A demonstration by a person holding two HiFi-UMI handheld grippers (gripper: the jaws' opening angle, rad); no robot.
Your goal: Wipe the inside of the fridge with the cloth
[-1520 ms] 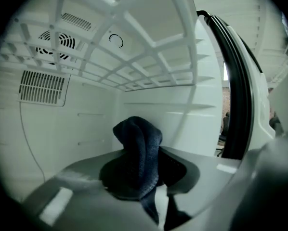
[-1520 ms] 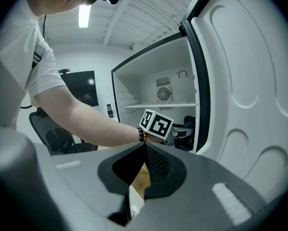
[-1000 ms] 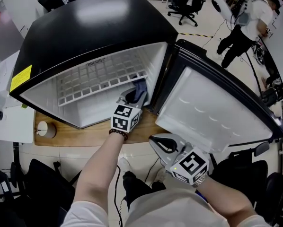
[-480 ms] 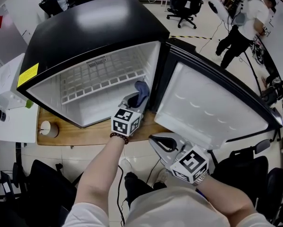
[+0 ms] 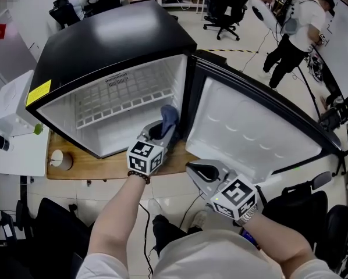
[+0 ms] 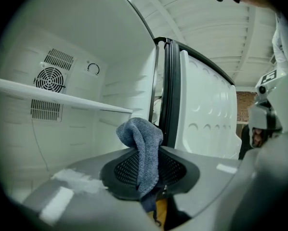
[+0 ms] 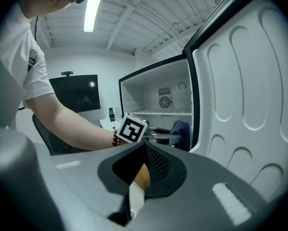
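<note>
Head view: the fridge point(image 5: 104, 106) stands open; the cloth point(image 5: 170, 116) sits at five o'clock in its mouth, held by the left gripper point(image 5: 156, 131); wiping seems underway, with the shelf and walls likely left. Left gripper view: jaws narrowly parted, pinching the cloth. Right gripper view: the right gripper point(image 7: 143, 155) is pressed together, empty, beside the door point(image 7: 250, 105).

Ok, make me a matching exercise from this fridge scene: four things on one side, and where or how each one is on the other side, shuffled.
Things:
1. cloth
2. right gripper
3. fridge door
4. yellow label

States:
A. swung wide open
B. stuck on the black front edge of the fridge, at its left corner
C. pinched in the left gripper, at the fridge opening
D. jaws shut, nothing held, outside the fridge

Pairs: 1-C, 2-D, 3-A, 4-B
</note>
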